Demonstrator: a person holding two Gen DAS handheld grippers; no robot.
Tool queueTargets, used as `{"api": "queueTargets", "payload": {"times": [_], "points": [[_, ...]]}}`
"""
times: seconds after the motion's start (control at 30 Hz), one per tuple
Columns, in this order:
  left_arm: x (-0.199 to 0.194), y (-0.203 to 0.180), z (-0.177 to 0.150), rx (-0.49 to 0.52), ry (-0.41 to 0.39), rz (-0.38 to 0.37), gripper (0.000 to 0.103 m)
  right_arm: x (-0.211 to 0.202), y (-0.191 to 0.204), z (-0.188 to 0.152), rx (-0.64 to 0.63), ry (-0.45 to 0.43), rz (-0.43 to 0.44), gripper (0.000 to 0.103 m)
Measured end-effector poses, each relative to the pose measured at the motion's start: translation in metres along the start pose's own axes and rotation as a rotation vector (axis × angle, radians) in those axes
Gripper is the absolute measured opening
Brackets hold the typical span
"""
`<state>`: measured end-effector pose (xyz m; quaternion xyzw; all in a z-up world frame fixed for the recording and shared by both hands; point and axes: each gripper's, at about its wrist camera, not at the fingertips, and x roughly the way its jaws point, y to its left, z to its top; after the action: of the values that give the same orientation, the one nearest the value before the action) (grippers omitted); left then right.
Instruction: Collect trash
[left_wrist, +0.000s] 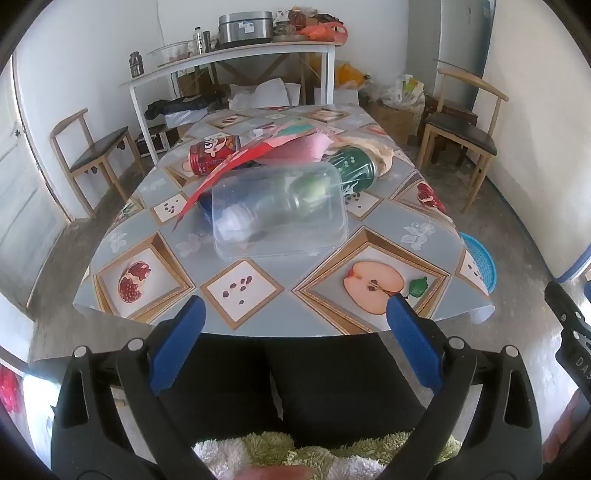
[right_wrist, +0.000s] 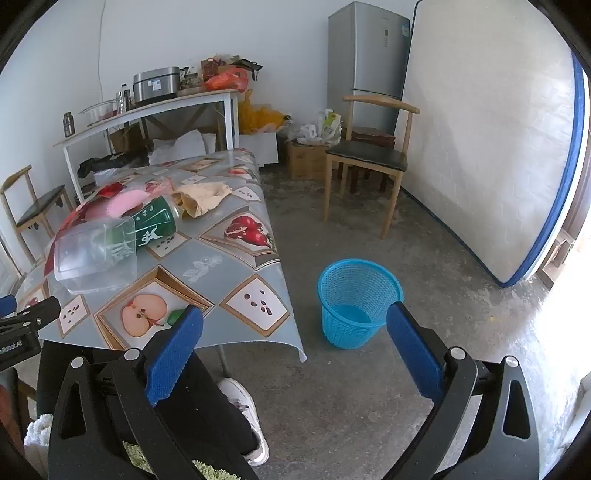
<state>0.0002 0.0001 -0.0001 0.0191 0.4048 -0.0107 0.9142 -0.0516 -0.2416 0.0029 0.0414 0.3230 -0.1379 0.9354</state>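
both sets of fingers are spread wide with nothing between them, held short of the table (left_wrist: 177, 314). in the left wrist view the left gripper (left_wrist: 293, 317) hangs over the near table edge; the clear plastic container (left_wrist: 279, 210) lies upside down at 12 o'clock from it, well apart. just beyond, touching the container's far side, lies a green can (left_wrist: 354, 166) at 1 o'clock — a red can (left_wrist: 212, 151) at 11 o'clock, with red and pink wrappers (left_wrist: 291, 147) draped between them. in the right wrist view the right gripper (right_wrist: 295, 325) hovers over the floor, the blue basket (right_wrist: 360, 295) near at 1 o'clock, the trash pile off at 10 o'clock.
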Motion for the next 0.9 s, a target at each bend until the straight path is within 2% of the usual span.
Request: {"api": "queueTargets", "payload": {"times": [0.9], "points": [[0.003, 0.0057, -0.002, -0.001, 0.011, 0.006, 0.094, 0.0009, 0.0025, 0.0008, -0.006, -0.003, 0.01, 0.097]]}}
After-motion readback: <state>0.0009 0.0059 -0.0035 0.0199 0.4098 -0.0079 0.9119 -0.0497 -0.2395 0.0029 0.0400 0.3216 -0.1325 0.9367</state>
